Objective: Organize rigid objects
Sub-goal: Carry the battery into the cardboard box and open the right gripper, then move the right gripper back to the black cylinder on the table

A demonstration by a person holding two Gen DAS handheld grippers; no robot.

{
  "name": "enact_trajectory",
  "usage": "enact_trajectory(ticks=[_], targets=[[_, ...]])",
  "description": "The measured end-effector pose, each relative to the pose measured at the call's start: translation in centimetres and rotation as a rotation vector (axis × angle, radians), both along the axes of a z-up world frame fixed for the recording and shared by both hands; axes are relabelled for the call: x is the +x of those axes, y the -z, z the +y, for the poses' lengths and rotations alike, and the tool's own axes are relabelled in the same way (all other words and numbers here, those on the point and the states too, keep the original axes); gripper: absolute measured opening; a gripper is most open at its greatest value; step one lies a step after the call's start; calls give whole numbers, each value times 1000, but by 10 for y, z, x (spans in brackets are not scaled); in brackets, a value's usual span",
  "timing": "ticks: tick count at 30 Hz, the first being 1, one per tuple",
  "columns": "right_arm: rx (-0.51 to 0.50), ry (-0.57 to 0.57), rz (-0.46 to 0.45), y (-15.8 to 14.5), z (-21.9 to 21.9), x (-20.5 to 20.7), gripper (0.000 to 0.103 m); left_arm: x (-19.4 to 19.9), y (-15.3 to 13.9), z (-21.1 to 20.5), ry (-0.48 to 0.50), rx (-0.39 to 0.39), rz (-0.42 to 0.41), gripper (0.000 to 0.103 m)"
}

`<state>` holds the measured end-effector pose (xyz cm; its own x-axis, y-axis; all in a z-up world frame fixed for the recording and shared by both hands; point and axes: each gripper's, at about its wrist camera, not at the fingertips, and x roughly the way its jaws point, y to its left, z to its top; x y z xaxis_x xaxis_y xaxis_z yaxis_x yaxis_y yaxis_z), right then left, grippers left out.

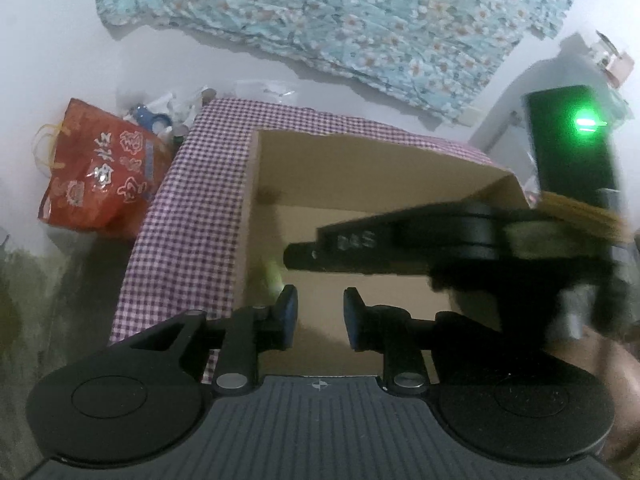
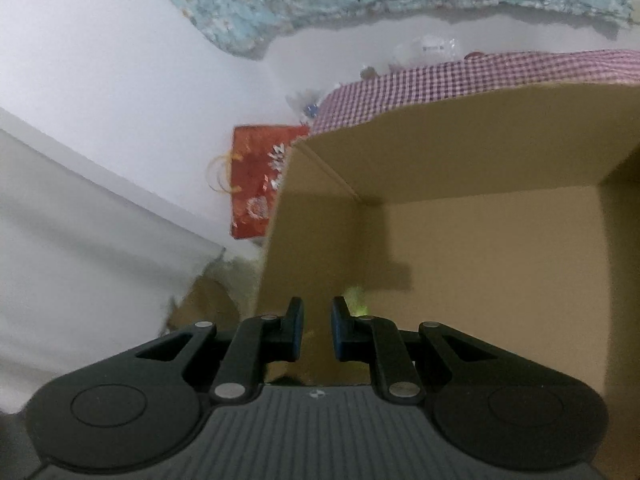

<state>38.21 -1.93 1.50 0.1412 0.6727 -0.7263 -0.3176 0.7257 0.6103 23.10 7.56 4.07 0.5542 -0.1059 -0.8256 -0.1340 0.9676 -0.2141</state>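
An open cardboard box (image 1: 360, 168) stands on a purple checked cloth (image 1: 188, 220). My left gripper (image 1: 321, 314) hovers over the box's near side. Its jaws are slightly apart and open, with nothing between them. My right gripper (image 1: 304, 256) reaches in from the right, side-on and blurred, across the inside of the box. In the right wrist view the right gripper (image 2: 318, 320) points down into the box (image 2: 480, 152), its jaws close together and empty. A small blurred yellow-green thing (image 1: 272, 276) lies on the box floor by the left wall, just beyond the right fingertips (image 2: 356, 300).
A red gift bag (image 1: 100, 176) leans left of the cloth, with plastic clutter (image 1: 160, 112) behind it. Floral fabric (image 1: 340, 12) hangs on the white wall. A black device with a green light (image 1: 572, 148) stands at the right. The bag (image 2: 256, 184) also shows left of the box.
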Motion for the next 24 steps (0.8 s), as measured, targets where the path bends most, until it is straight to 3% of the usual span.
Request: enact_trajectory(ticks=[4,8,18,21,24], targets=[[-31,8,-15,8,10,9,17,-2,-5,2,-6,-4,-12,28],[8,18,-38,-12,-8,-1,18,-11,-15,0,8,-8,-40,31],[137,101,-119,-87,-127,-61,19,-68,-52,-30,119,-31,-131,35],[158,149,-139,-92,-167,-90,20,-87,-51,-44,166,-37,-125,35],[171,225,-125,-79,-204,-129,24,-104,-43,-62,225,-40,-102,35]])
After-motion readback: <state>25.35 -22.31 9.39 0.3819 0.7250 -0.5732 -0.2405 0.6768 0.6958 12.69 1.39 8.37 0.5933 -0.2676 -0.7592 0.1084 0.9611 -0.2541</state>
